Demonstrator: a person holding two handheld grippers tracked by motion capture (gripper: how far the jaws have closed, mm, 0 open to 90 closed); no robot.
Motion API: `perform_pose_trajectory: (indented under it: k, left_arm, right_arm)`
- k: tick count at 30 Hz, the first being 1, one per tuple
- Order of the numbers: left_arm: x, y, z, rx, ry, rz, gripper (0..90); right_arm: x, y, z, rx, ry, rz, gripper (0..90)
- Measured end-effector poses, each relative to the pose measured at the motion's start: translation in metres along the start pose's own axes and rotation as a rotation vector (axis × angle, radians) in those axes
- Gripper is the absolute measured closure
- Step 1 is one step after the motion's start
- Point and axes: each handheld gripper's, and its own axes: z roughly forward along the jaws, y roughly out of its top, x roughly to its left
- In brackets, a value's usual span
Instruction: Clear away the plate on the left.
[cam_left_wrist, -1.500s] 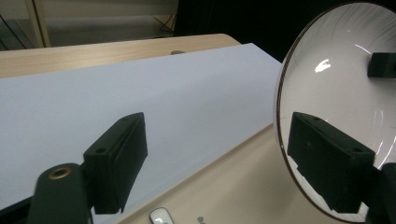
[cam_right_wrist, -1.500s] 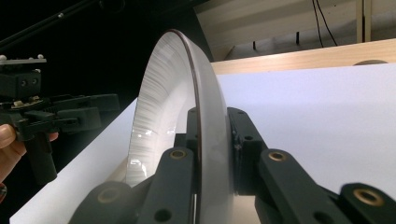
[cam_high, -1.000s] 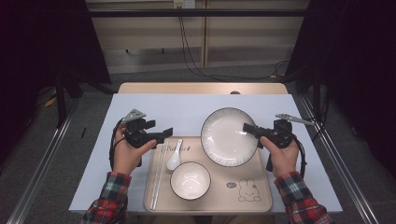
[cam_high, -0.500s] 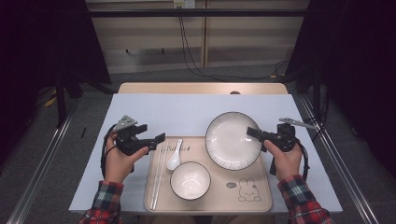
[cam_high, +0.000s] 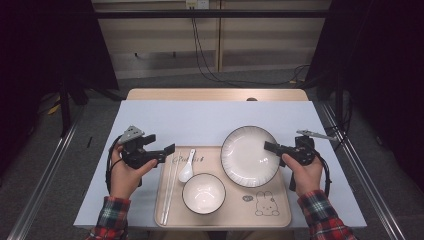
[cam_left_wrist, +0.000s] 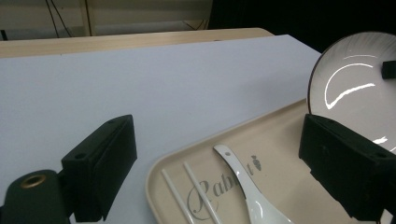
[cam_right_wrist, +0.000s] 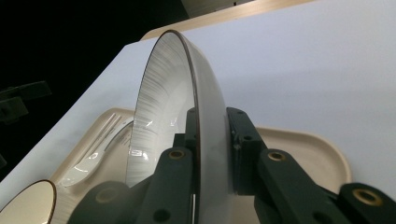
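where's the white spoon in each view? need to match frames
High view: white spoon at the tray's left part, beside the chopsticks.
Left gripper view: bottom centre, between the tongs.
Right gripper view: lower left, behind the plate's rim.
Shared landmark: the plate.

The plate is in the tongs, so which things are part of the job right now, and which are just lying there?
Part of the job:
- plate, pinched at its rim
- right tongs, shut on the plate
- tray, under the plate

Just lying there:
- bowl
- spoon
- chopsticks
- left tongs, open and holding nothing
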Motion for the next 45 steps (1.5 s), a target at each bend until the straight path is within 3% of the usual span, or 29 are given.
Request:
perform_pose_trajectory:
  k: [10, 16, 22, 31, 39, 45]
  left_arm:
    - [0.001, -0.005, 0.004, 0.008, -0.002, -0.005, 11.0]
    - [0.001, -0.007, 0.007, 0.022, 0.003, 0.003, 11.0]
    - [0.000, -0.009, 0.009, 0.032, 0.004, 0.008, 11.0]
    - [0.000, -0.010, 0.010, 0.034, 0.004, 0.004, 11.0]
    - [0.002, -0.013, 0.011, 0.046, 0.021, 0.004, 11.0]
    - [0.002, -0.012, 0.009, 0.042, 0.009, 0.006, 11.0]
  right_arm:
    - [-0.001, -0.006, 0.004, 0.039, 0.007, -0.013, 80.4]
    - [-0.005, -0.010, 0.006, 0.062, 0.024, 0.022, 80.3]
    - [-0.006, -0.011, 0.006, 0.064, 0.024, 0.022, 80.3]
    - [-0.004, -0.012, 0.006, 0.088, -0.041, -0.080, 81.9]
    - [-0.005, -0.013, 0.006, 0.088, -0.043, -0.093, 82.2]
    - [-0.009, -0.015, 0.002, 0.103, -0.066, -0.112, 82.6]
